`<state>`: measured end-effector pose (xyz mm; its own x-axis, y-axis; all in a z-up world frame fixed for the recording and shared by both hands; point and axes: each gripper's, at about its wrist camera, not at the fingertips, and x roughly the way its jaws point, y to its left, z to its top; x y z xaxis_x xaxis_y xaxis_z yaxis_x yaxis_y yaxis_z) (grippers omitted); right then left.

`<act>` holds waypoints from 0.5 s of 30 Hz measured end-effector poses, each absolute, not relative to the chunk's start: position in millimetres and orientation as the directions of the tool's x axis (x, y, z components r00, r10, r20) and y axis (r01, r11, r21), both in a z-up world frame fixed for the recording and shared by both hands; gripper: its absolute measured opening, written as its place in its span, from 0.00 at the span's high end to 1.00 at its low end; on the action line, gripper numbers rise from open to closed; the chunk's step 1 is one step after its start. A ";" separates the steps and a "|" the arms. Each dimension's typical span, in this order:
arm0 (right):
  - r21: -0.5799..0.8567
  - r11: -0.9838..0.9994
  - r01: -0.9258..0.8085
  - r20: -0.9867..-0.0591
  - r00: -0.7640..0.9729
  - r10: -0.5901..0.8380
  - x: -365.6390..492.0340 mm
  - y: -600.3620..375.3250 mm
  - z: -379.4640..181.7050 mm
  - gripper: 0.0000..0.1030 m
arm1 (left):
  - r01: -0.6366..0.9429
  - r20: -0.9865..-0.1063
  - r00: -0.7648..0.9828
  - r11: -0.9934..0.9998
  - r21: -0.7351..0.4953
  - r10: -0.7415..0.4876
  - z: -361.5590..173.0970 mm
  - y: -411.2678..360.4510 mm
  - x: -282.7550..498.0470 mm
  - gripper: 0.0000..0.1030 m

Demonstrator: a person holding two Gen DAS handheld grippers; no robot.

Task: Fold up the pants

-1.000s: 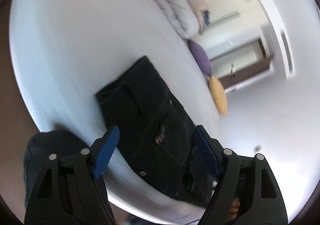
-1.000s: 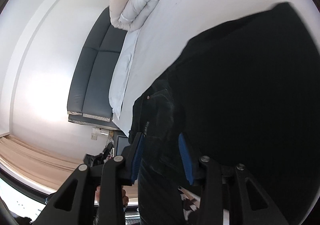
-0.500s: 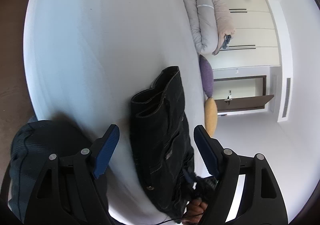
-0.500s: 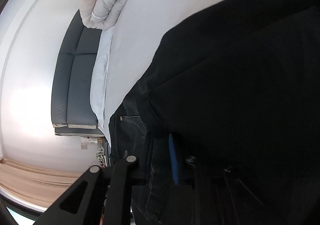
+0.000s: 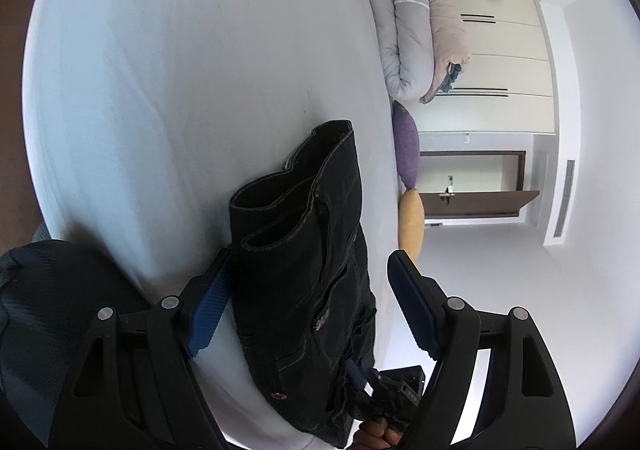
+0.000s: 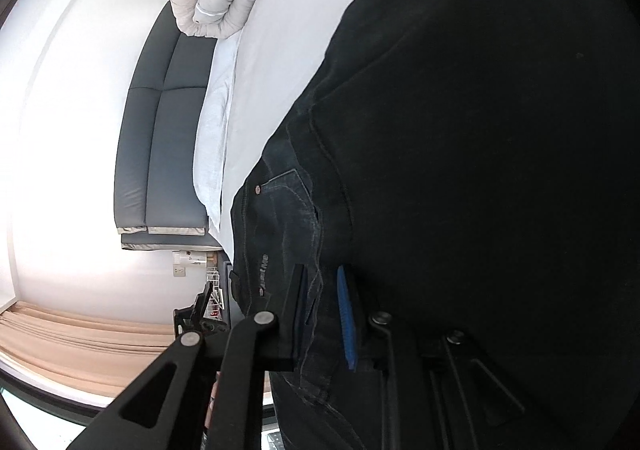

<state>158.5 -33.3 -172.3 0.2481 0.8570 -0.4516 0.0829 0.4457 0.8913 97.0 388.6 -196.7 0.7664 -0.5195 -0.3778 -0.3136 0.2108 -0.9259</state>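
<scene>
Pants point(image 5: 304, 270) lie part-folded on your bed point(image 5: 180, 70); right fingers point(image 6: 346, 314) pinch the denim, left fingers point(image 5: 208, 306) spread empty, final fold pending.

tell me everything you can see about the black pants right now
The pants are dark, near-black denim with visible seams, a pocket, metal rivets and a waistband label. They are folded into a long stack, both leg hems lying open-ended on top, and rest on the white bed. The right gripper has just closed its jaws on the waist edge, fabric pinched between the pads. The left gripper straddles the stack with open jaws, not pressing it.
</scene>
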 end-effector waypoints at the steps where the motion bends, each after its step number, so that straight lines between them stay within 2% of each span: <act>1: 0.891 0.446 0.082 -0.452 0.247 0.857 158.7 -32.6 -171.6 0.80 | -0.312 -0.371 0.768 0.201 -0.928 -0.522 -198.3 389.0 98.3 0.27; 3: 0.889 0.451 0.080 -0.456 0.246 0.856 161.1 -28.9 -168.8 0.80 | -0.313 -0.358 0.769 0.178 -0.933 -0.530 -201.8 388.0 103.0 0.29; 5: 0.886 0.458 0.078 -0.462 0.244 0.853 164.7 -25.7 -167.1 0.80 | -0.319 -0.364 0.759 0.179 -0.931 -0.540 -203.4 385.3 107.8 0.50; 8: 0.878 0.474 0.064 -0.475 0.242 0.846 174.3 -18.5 -160.7 0.80 | -0.323 -0.387 0.740 0.213 -0.922 -0.550 -202.4 378.8 109.7 0.69; 15: 0.821 0.566 0.076 -0.568 0.205 0.797 191.3 -1.5 -162.3 0.83 | -0.287 -0.459 0.737 0.386 -0.877 -0.496 -173.1 366.0 113.1 0.80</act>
